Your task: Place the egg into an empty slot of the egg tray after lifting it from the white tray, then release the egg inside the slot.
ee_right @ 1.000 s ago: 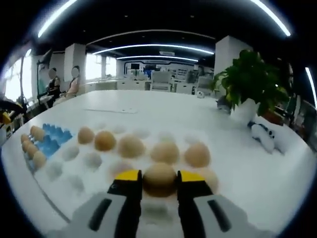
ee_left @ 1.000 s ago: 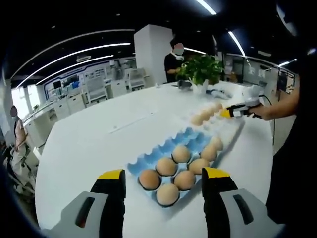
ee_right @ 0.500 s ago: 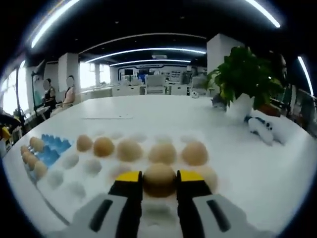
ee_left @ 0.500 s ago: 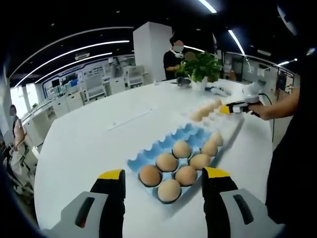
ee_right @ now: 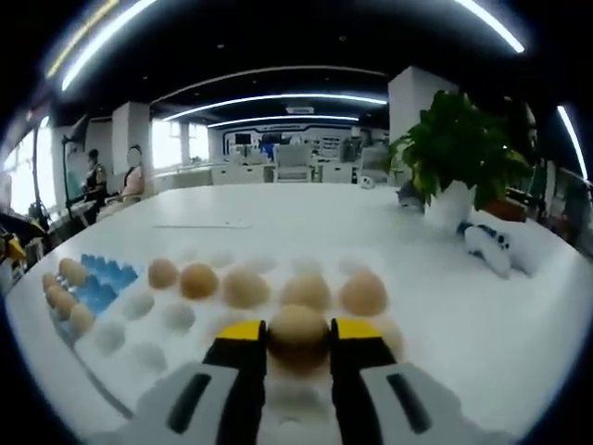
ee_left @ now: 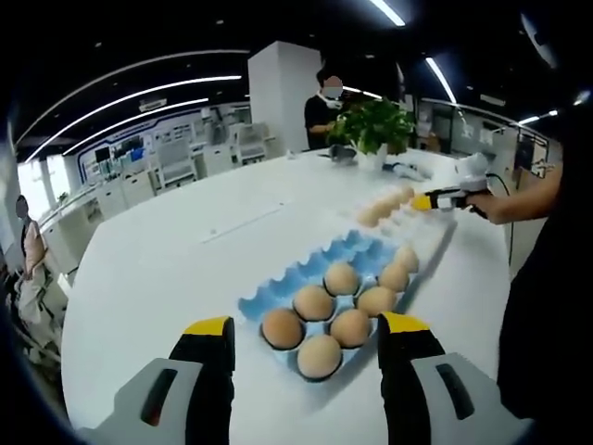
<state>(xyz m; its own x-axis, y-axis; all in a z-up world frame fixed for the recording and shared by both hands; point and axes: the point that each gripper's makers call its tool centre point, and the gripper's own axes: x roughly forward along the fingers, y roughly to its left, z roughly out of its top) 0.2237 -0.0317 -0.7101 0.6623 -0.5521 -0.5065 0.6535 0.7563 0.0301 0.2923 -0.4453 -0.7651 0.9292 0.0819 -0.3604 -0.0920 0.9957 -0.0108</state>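
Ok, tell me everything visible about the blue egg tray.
The blue egg tray looks like moulded pulp with peaked dividers. It lies flat on the white table, butted against the white tray. In the left gripper view six brown eggs fill its nearer slots, while the farther slots sit empty. It lies ahead of the open left hand-held gripper, which doesn't touch it.
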